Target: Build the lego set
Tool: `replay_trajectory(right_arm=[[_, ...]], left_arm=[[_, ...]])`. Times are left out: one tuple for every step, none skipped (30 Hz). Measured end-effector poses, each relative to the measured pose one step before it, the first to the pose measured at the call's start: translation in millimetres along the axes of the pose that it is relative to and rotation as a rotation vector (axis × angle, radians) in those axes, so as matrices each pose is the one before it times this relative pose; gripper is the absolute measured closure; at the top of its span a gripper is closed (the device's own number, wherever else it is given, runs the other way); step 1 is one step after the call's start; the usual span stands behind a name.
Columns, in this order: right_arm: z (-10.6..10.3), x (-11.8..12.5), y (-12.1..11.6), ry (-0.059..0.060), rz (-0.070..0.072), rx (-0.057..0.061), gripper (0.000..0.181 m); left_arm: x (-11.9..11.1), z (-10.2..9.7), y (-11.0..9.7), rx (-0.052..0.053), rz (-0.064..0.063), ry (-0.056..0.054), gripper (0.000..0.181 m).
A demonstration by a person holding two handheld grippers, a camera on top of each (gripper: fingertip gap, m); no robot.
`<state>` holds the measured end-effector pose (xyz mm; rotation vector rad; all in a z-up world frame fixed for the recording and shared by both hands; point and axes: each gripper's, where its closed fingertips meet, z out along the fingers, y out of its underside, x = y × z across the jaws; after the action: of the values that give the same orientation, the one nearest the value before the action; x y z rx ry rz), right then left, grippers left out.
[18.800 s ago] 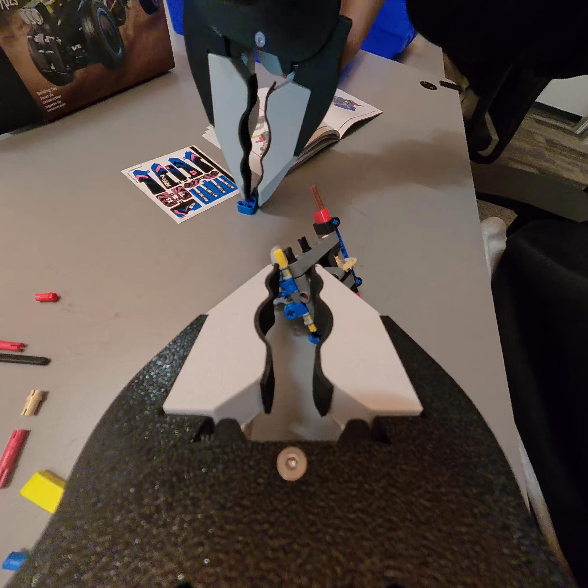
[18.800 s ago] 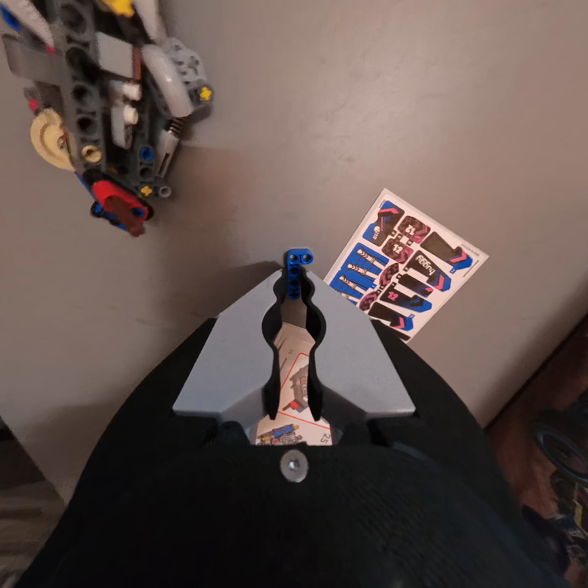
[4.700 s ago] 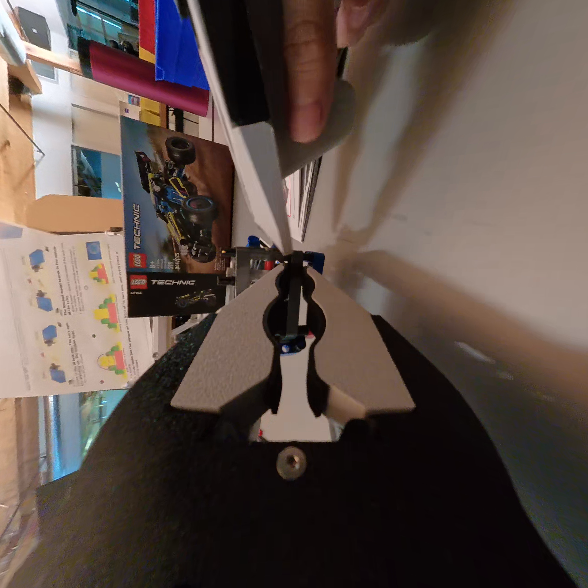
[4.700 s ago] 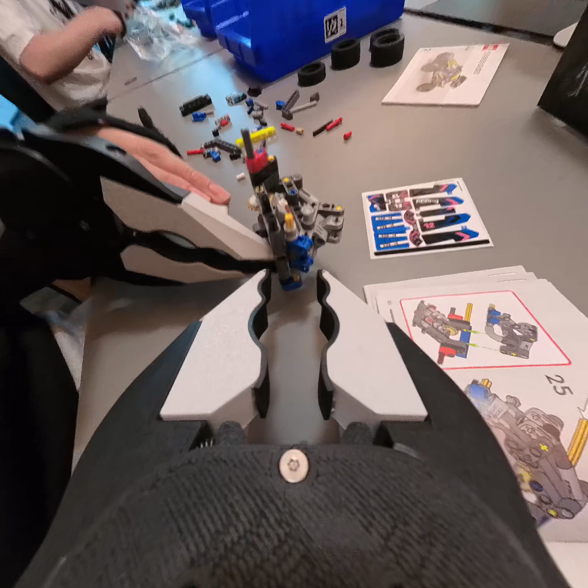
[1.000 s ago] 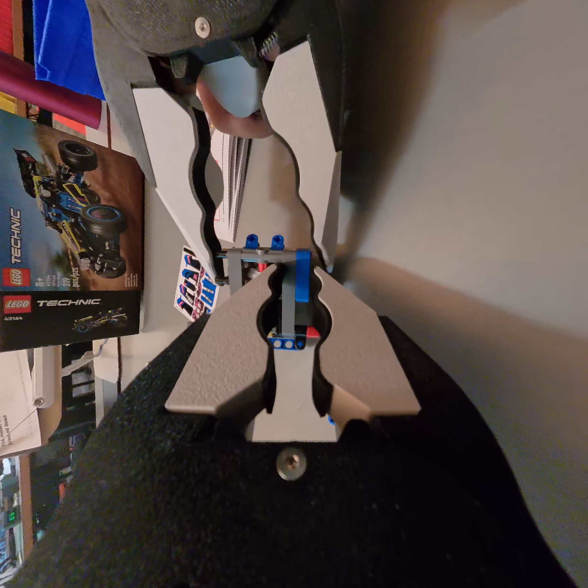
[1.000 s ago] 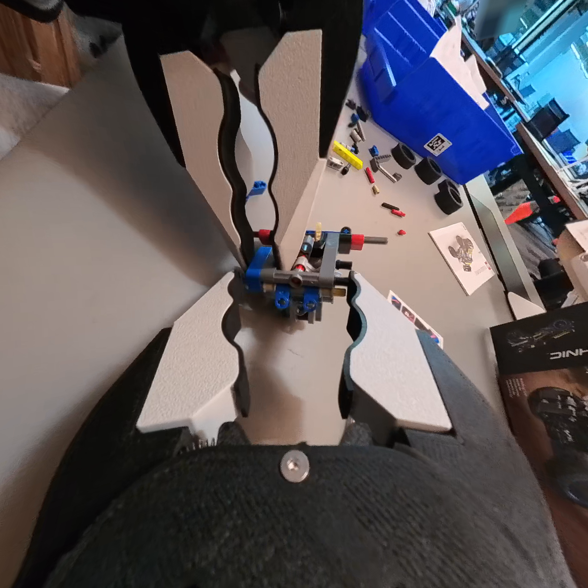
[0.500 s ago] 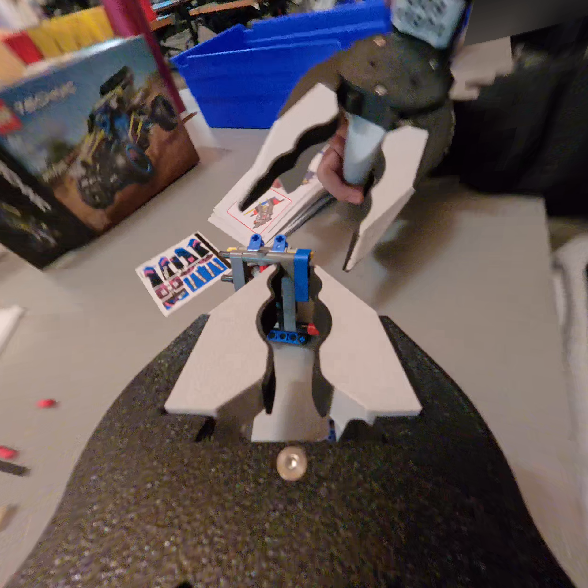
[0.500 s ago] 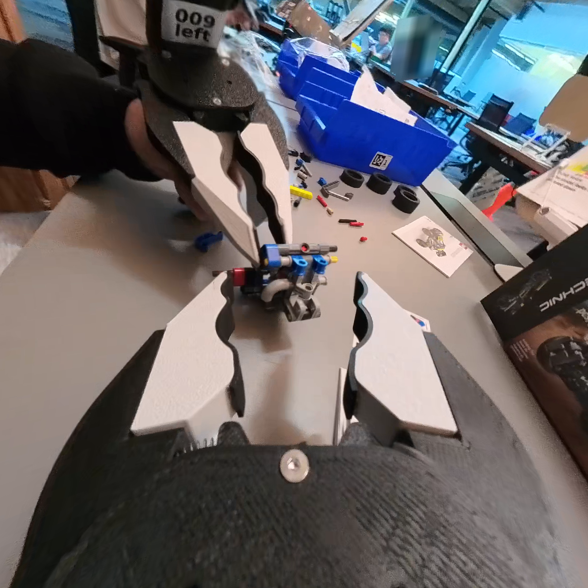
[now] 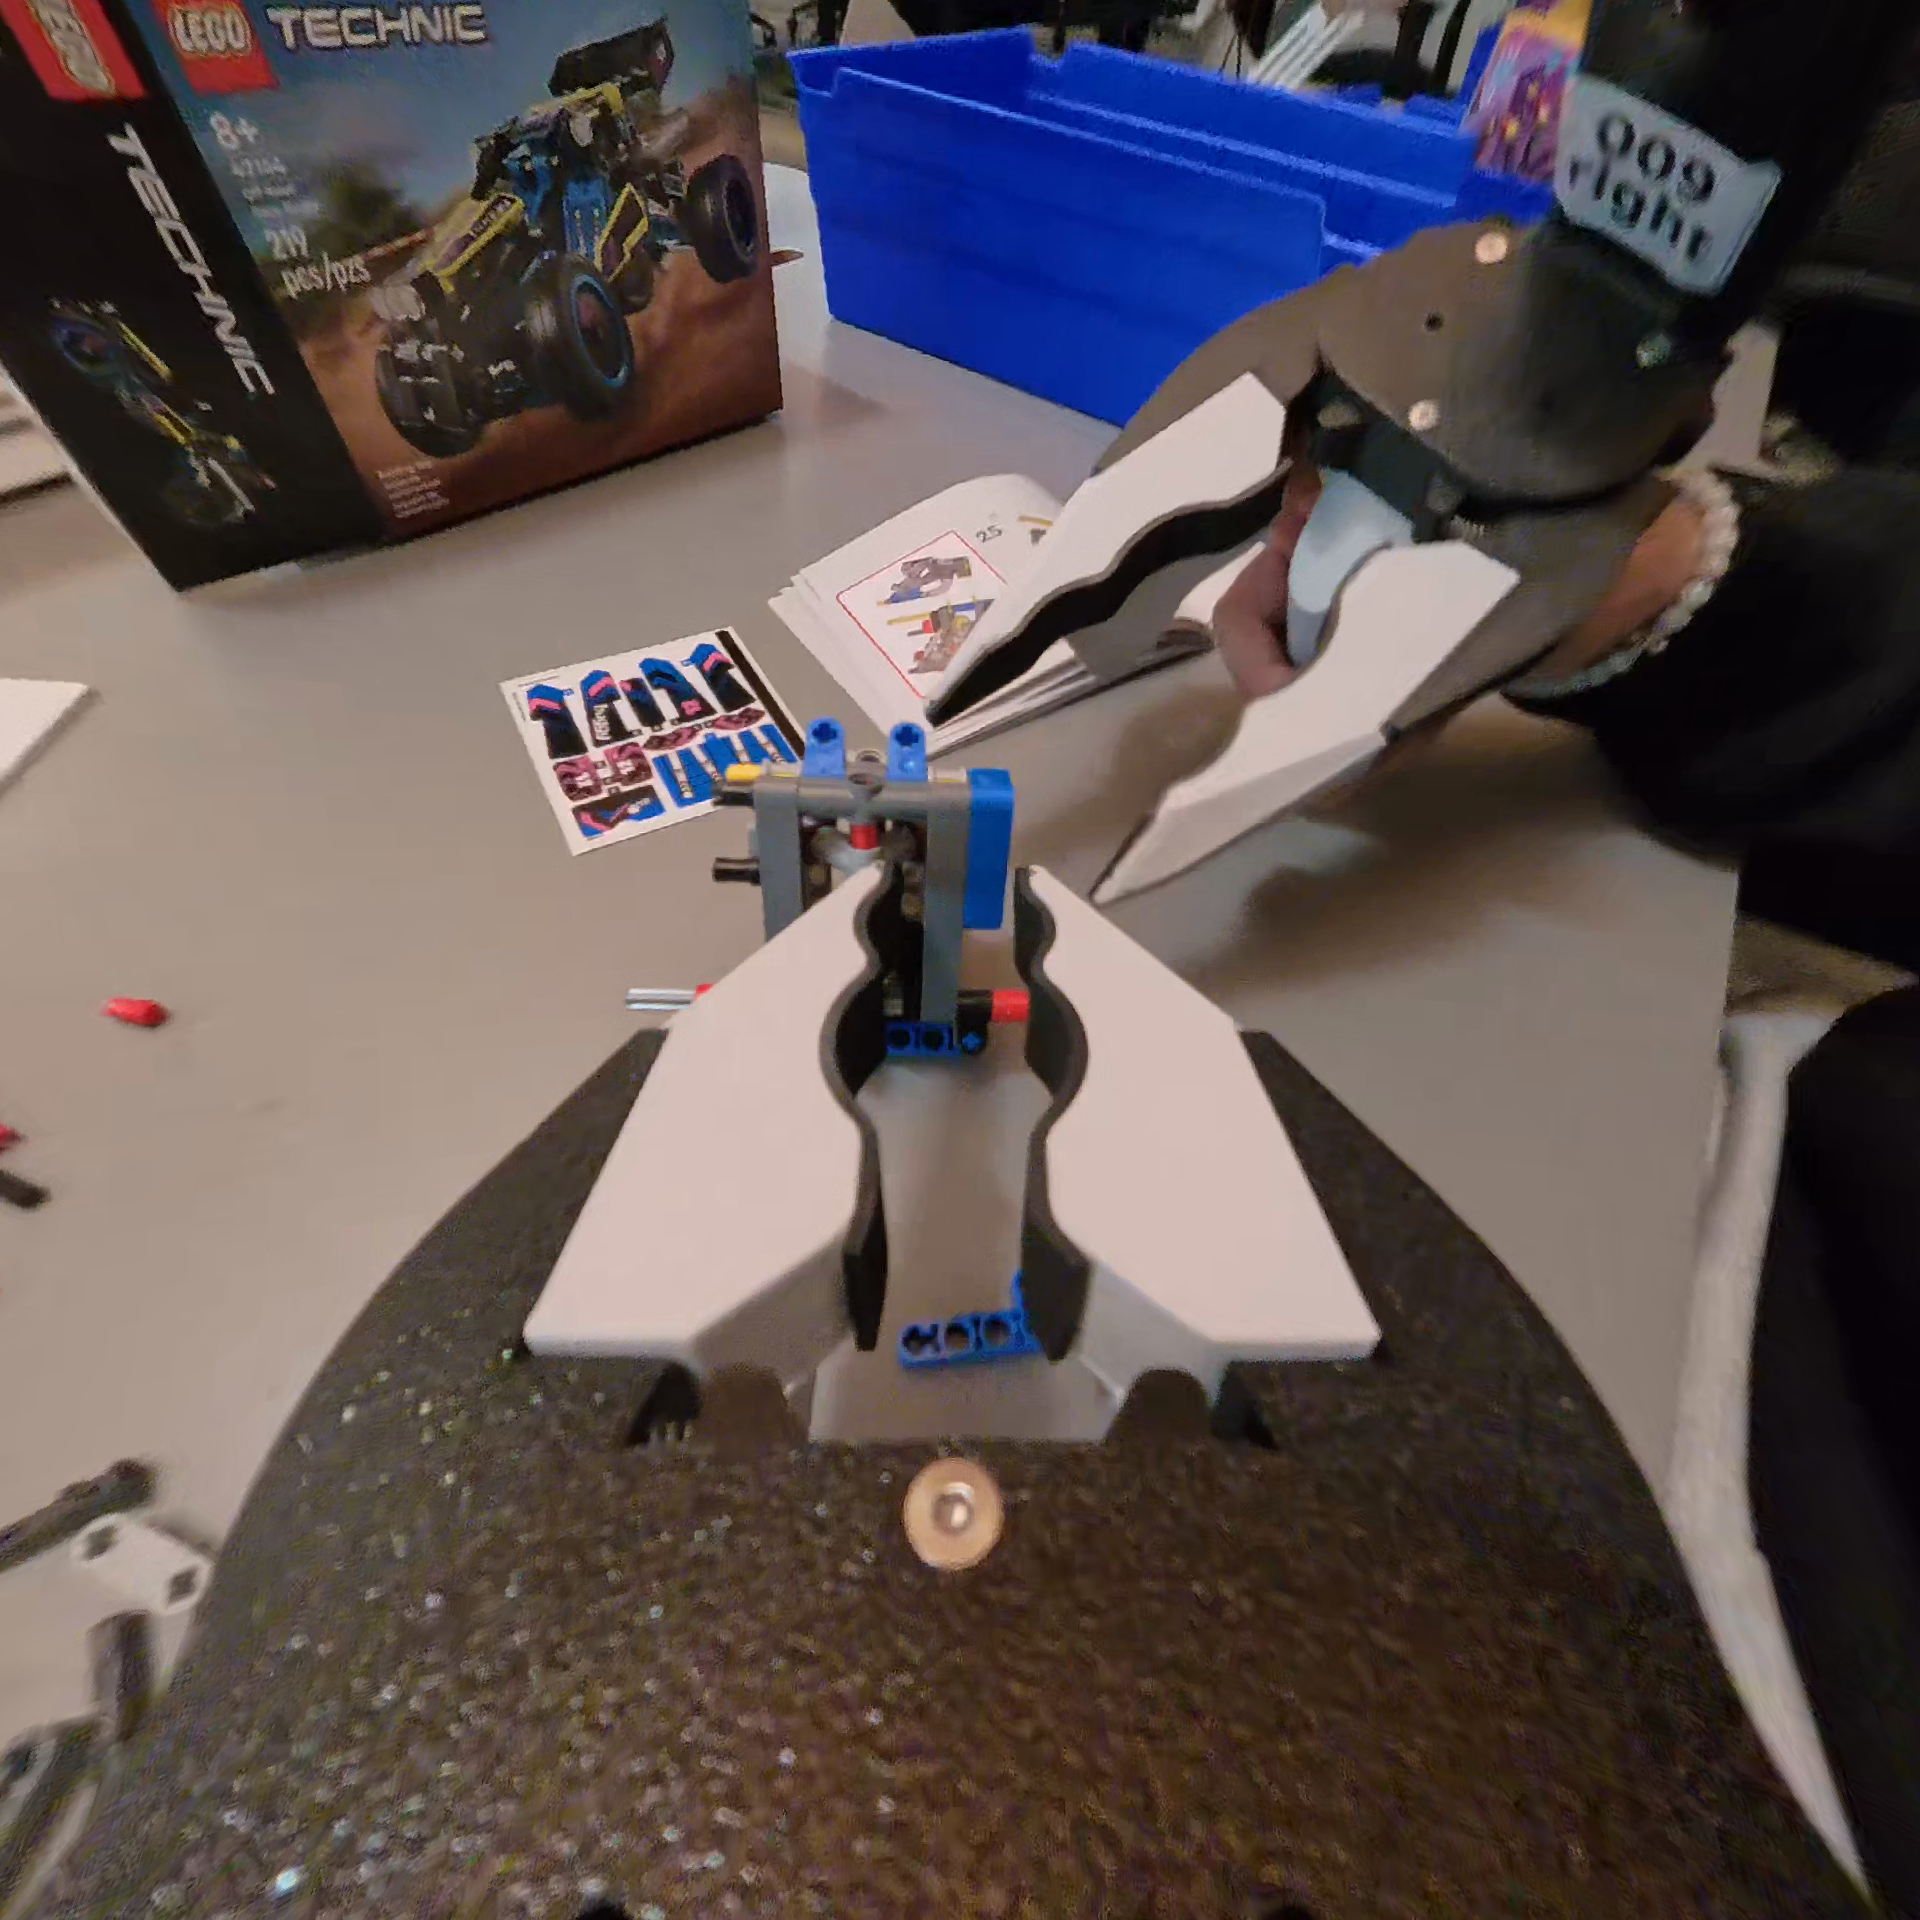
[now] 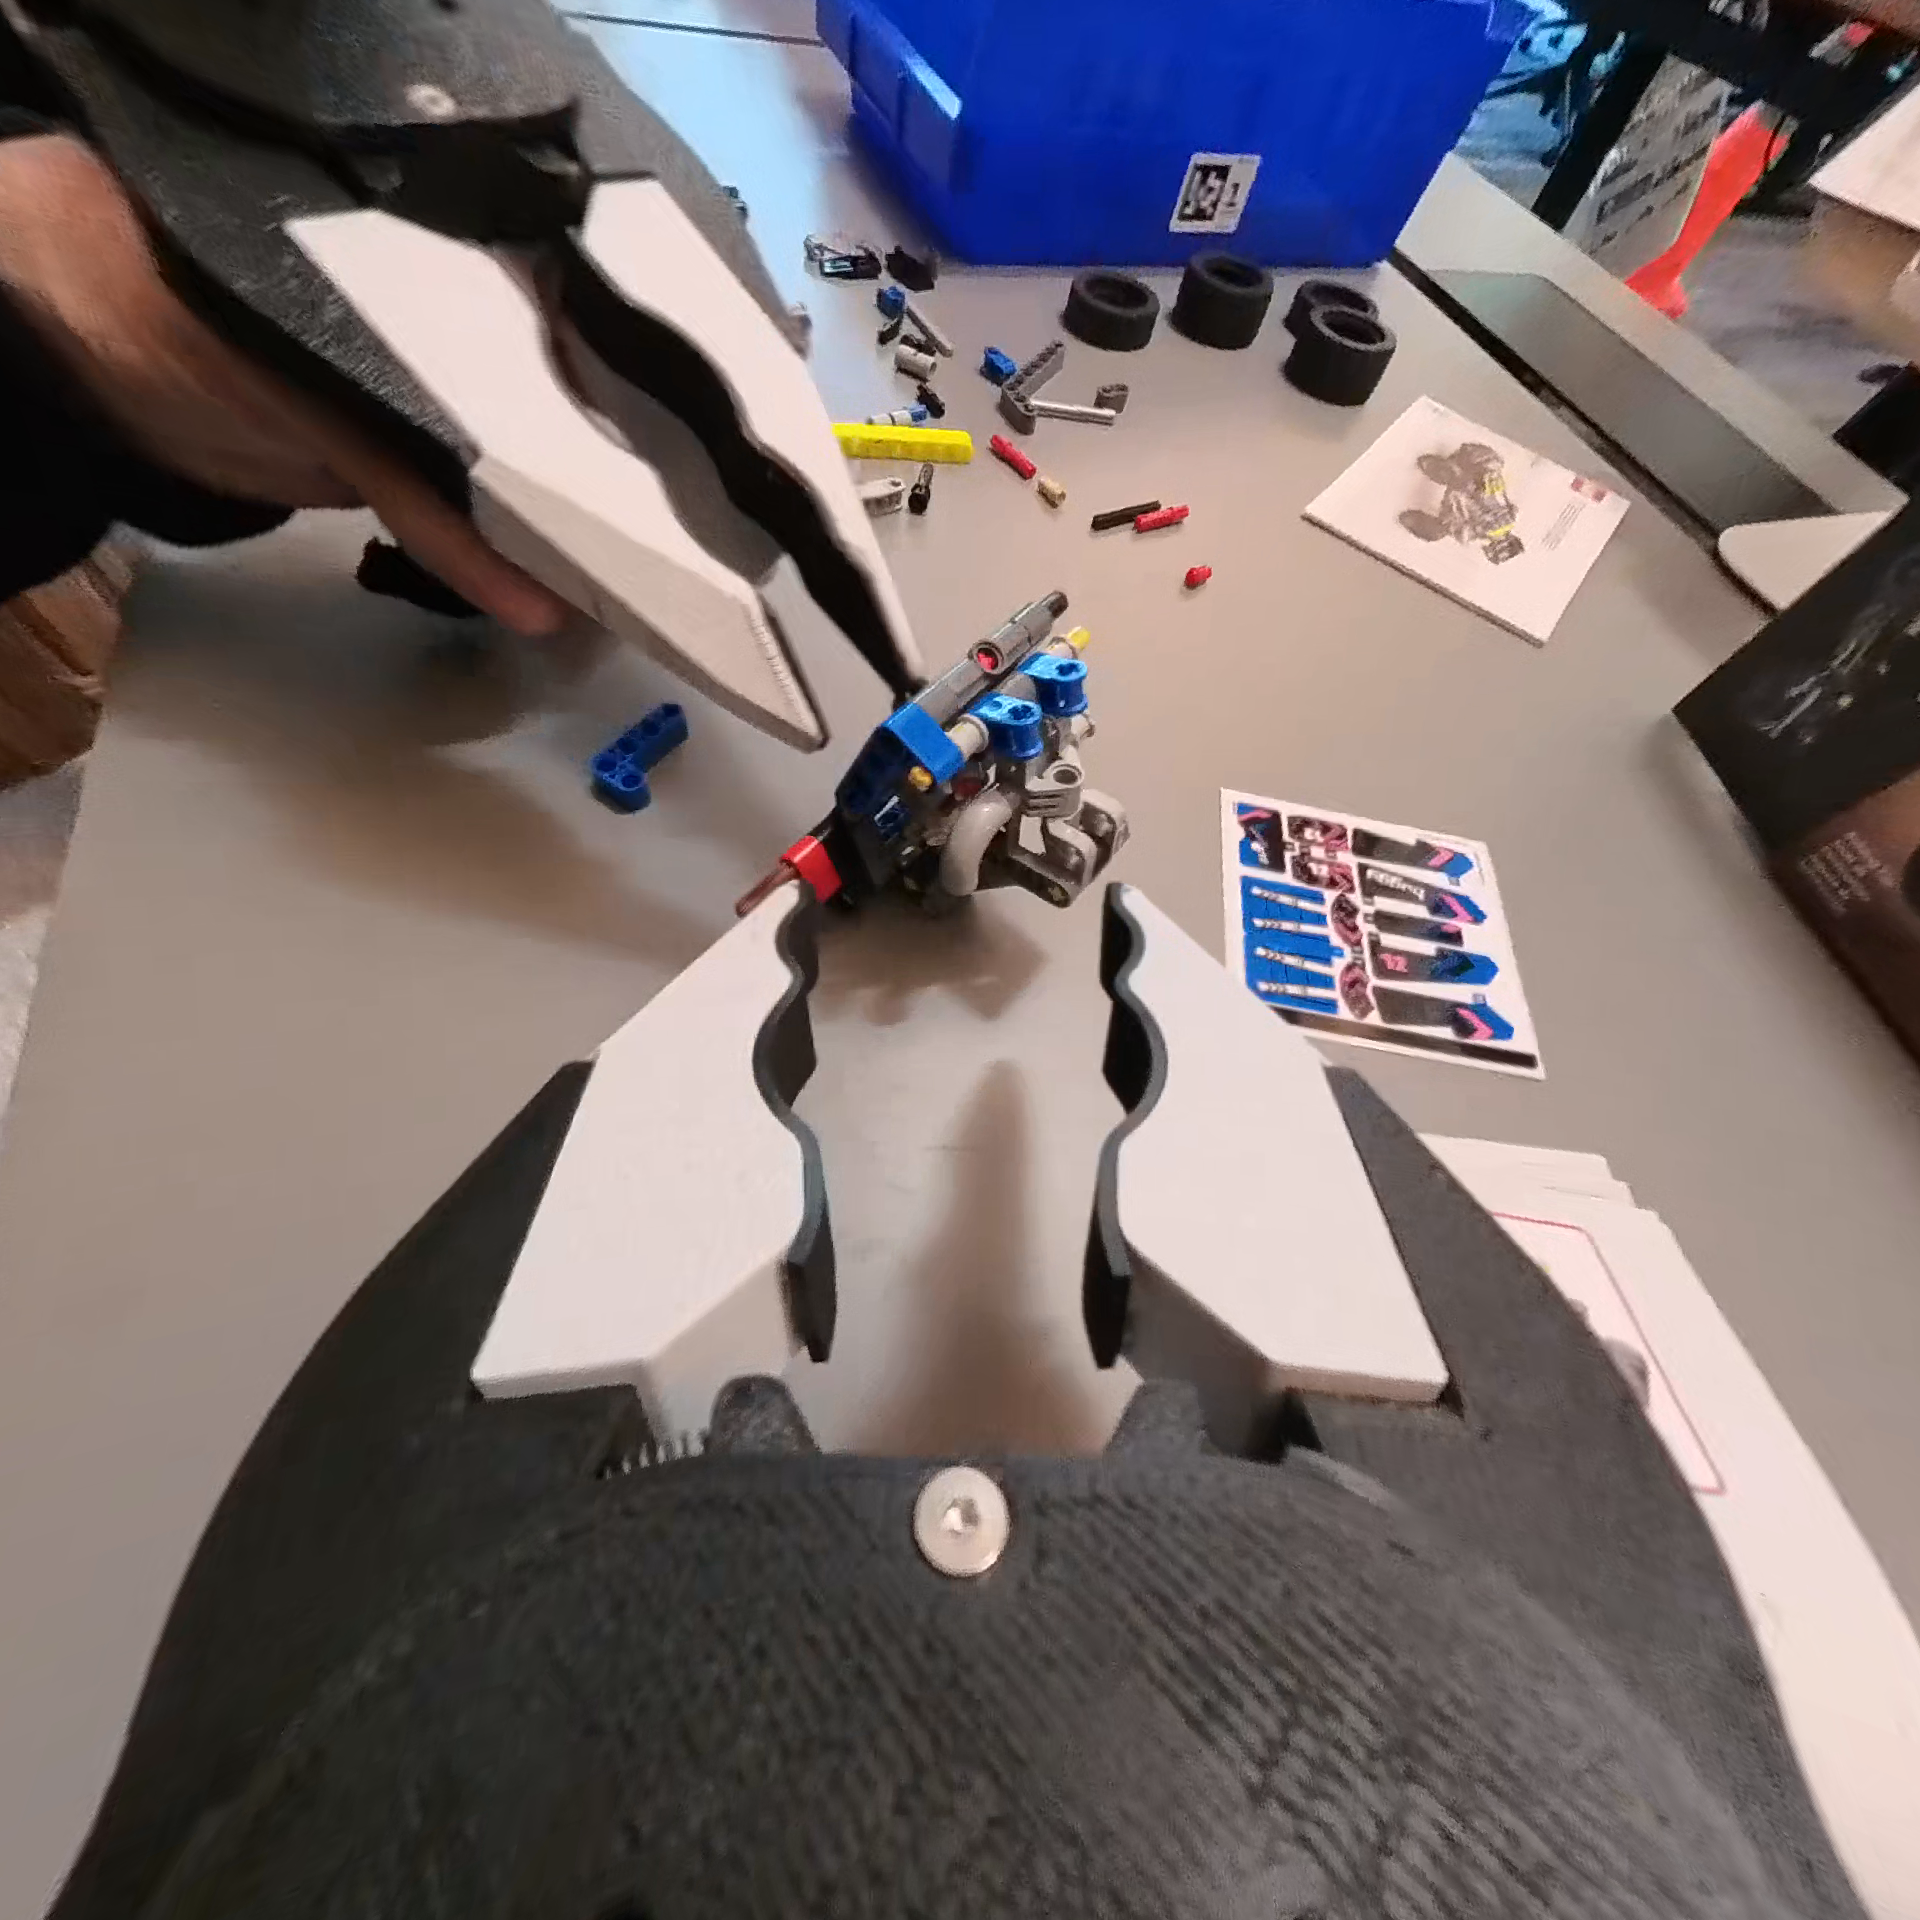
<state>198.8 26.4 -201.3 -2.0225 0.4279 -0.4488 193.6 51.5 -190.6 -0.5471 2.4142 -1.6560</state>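
Note:
The partly built lego assembly (image 9: 883, 821), grey beams with blue and red parts, sits between the tips of my left gripper (image 9: 948, 878), which is shut on its end. In the right wrist view the assembly (image 10: 977, 790) rests tilted on the grey table (image 10: 312, 987), with the left gripper (image 10: 857, 712) at its blue end. My right gripper (image 10: 951, 909) is open and empty, its tips just short of the assembly. It also shows in the left wrist view (image 9: 1023, 805), held off to the right. A loose blue L-shaped piece (image 10: 639, 764) lies left of the assembly.
A sticker sheet (image 10: 1371, 925) and the open instruction booklet (image 9: 935, 603) lie right of the assembly. The set's box (image 9: 416, 260) and a blue bin (image 10: 1091, 125) stand at the back. Black tyres (image 10: 1216, 301), several loose pieces (image 10: 935, 416) and a second booklet (image 10: 1465, 520) lie beyond. Left and right tips are no more than a few centimetres apart.
My left gripper has turned level and brought the assembly down onto the table. My right gripper, which had its open fingers around the assembly, has drawn back and stays open.

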Motion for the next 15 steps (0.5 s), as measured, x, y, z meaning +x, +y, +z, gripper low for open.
replay_trajectory(right_arm=[[-0.65,1.94,-2.72,0.0238,0.0285,0.0085,0.131],[-1.09,1.97,-3.49,0.0278,0.0409,0.0149,0.135],[-1.53,0.57,-2.17,0.0209,0.058,0.0056,0.141],[-1.51,-2.32,-0.45,0.0055,0.0593,-0.004,0.147],[-1.33,-5.95,1.21,-0.0143,0.0516,-0.0082,0.149],[-0.79,-6.96,0.34,-0.0163,0.0473,0.0048,0.154],[0.54,-6.34,-1.01,-0.0094,0.0328,0.0174,0.161],[2.56,-3.28,-0.31,0.0071,0.0164,0.0119,0.162],[4.38,-0.15,2.38,0.0172,0.007,-0.0089,0.159],[4.7,-0.25,3.37,0.0048,0.0095,-0.0208,0.157],[3.75,-1.93,0.73,-0.0107,0.0204,-0.0045,0.158],[2.78,-1.13,-2.45,-0.0057,0.0248,0.0159,0.16],[2.15,2.36,-2.01,0.0162,0.0094,0.013,0.162],[2.16,4.61,-0.6,0.031,-0.0077,0.0028,0.163],[2.41,2.38,1.09,0.0183,-0.0074,-0.0078,0.162]], left_arm=[[2.09,-2.6,1.25,-0.0151,0.027,0.0018,0.164],[1.37,-2.75,1.75,-0.018,0.0221,-0.0017,0.164],[-0.95,-3.6,1.88,-0.0178,0.0225,-0.0141,0.164],[-3.09,-4.6,1.57,-0.0164,0.0233,-0.0254,0.164],[-4.6,-5.82,1.52,-0.0146,0.0221,-0.0309,0.164],[-4.93,-6.37,1.5,-0.0121,0.0204,-0.0291,0.164],[-4.36,-6.04,1.59,-0.0078,0.0181,-0.0213,0.164],[-3.75,-5.02,1.54,-0.0038,0.0129,-0.0129,0.165],[-3.18,-3.76,1.75,-0.0027,0.0046,-0.0069,0.165],[-2.9,-2.46,1.87,-0.0022,-0.0047,-0.0033,0.166],[-2.52,-1.52,1.36,0.0008,-0.0127,-0.0015,0.166],[-1.52,-1.0,0.54,0.0062,-0.0157,0.0013,0.166],[-0.39,-0.81,-0.17,0.0104,-0.0133,0.0054,0.166],[0.58,-0.77,-0.24,0.0114,-0.0091,0.0073,0.167],[0.77,-0.52,0.0,0.0092,-0.005,0.0068,0.167]])
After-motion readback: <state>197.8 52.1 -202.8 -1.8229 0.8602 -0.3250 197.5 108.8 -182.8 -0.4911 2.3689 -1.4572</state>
